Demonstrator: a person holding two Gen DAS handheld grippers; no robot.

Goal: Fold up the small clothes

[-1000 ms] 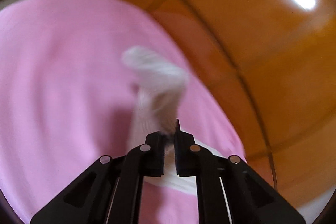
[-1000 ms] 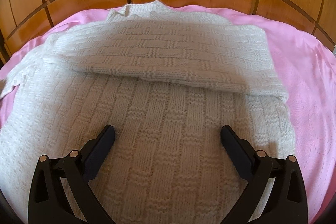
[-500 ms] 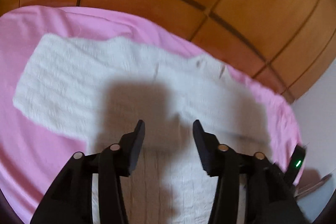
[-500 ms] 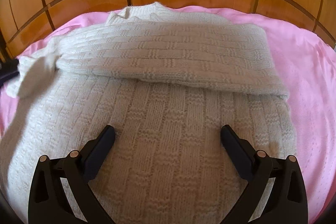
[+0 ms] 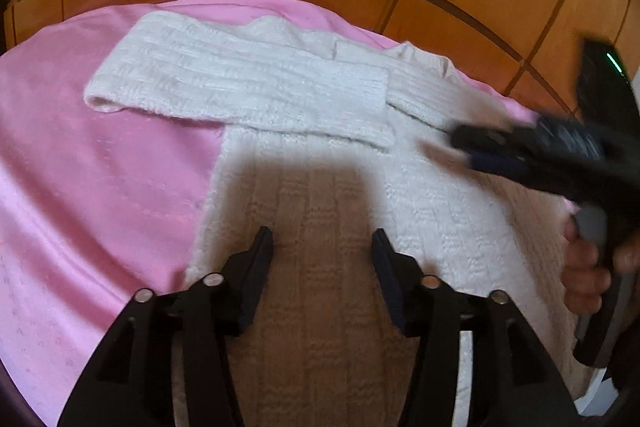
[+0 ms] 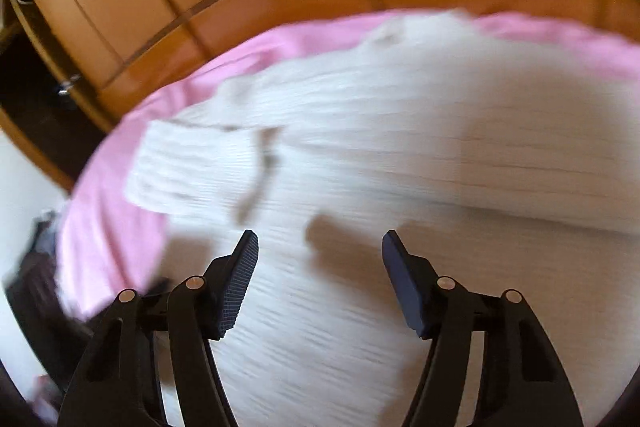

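Knit lies under my left tool [image 5: 322, 247], whose jaws are opening with nothing between them. The sweater [image 5: 320, 187] runs lengthwise away from me on the pink bed [image 5: 100, 187], sleeves folded across its far end. My right tool [image 6: 320, 251], closing empty, hovers nearer those sleeves.

Both wrist views look steeply down, close over the sweater [image 5: 320, 211].
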